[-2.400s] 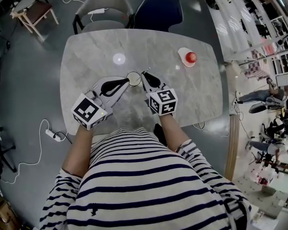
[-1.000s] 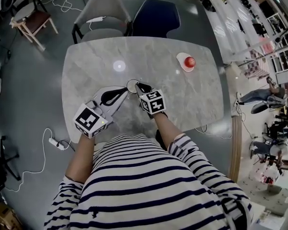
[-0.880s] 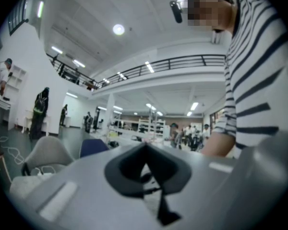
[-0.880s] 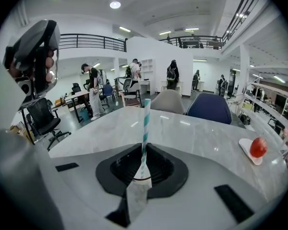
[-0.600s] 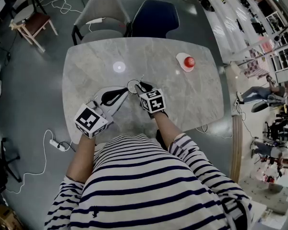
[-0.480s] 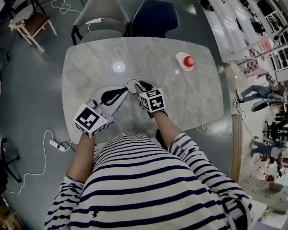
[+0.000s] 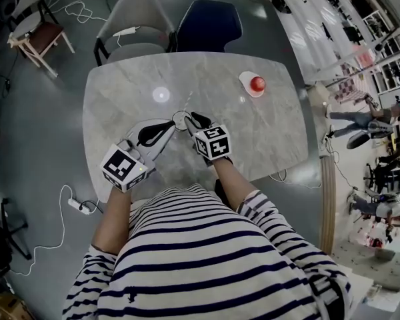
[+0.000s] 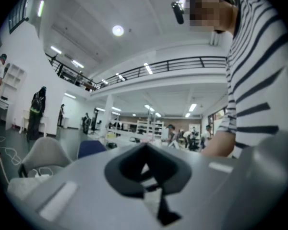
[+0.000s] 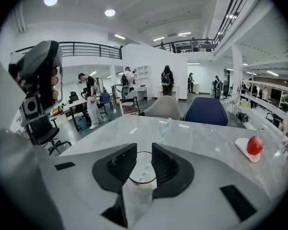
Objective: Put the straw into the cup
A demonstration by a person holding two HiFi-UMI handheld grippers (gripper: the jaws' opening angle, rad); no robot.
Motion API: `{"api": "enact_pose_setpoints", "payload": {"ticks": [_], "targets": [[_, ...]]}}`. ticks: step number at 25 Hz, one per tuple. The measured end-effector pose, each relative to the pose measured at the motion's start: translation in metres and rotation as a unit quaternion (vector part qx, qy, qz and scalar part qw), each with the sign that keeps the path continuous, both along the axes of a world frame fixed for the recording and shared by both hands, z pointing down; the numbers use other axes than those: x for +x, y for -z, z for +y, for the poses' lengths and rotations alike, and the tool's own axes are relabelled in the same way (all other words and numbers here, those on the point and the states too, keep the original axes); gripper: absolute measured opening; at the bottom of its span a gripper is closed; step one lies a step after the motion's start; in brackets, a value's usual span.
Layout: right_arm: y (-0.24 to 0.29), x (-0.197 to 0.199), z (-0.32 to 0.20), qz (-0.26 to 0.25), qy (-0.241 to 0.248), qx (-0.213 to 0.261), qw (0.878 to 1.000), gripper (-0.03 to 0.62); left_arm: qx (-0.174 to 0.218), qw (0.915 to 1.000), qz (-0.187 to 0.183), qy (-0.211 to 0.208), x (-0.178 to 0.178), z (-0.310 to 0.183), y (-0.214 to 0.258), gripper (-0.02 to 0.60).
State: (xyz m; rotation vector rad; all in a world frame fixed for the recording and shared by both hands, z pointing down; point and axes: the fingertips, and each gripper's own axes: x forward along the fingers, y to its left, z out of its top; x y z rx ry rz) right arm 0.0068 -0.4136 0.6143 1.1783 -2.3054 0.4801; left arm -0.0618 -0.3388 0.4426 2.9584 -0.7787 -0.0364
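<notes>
Though poised directly over the clear cup (image 9: 143,158), grips nothing with the right gripper (image 9: 144,146): jaws parted a little, flanking the rim, closed on neither cup nor straw. Placed so, by the look of it, to let go cleanly and lift straight out without knocking anything.

Inside the cup, leaning on the far rim with its upper end poking out and away: the striped straw (image 9: 162,132). Judged from that, finished with the insertion in all but the retreat.

On the marble table (image 7: 267,139), just left of the cup: the left gripper (image 7: 172,122), tips at or very near the cup's side. Probably kept there to steady the cup against tipping during loading from above. In its own view, jaws apparently drawn together to a point, with nothing made out between them. Hard to be sure, given the blur.

Compared with a couple of seconds back: right gripper then beside the cup on its right, now shifted in over the mouth. Left gripper in much the same spot, and cup unmoved on the table.
</notes>
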Motion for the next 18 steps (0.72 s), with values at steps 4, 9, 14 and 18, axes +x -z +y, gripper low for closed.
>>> {"api": "enact_pose_setpoints", "payload": {"ticks": [4, 9, 14, 18], "targets": [[0.025, -0.005, 0.006, -0.023, 0.008, 0.025, 0.999, 0.058, -0.001, 1.0, 0.001, 0.001, 0.0, 0.0, 0.003, 0.006], [0.059, -0.012, 0.02, -0.052, 0.027, 0.07, 0.996, 0.032, 0.002, 1.0, 0.004, 0.0, -0.002, -0.001, 0.002, 0.006], [0.096, -0.009, 0.04, -0.08, 0.028, 0.113, 0.99, 0.02, 0.003, 1.0, 0.007, -0.001, -0.005, 0.001, 0.003, 0.006], [0.12, -0.005, 0.05, -0.099, 0.025, 0.132, 0.986, 0.015, 0.004, 1.0, 0.007, -0.005, -0.003, 0.0, 0.005, 0.006]]}}
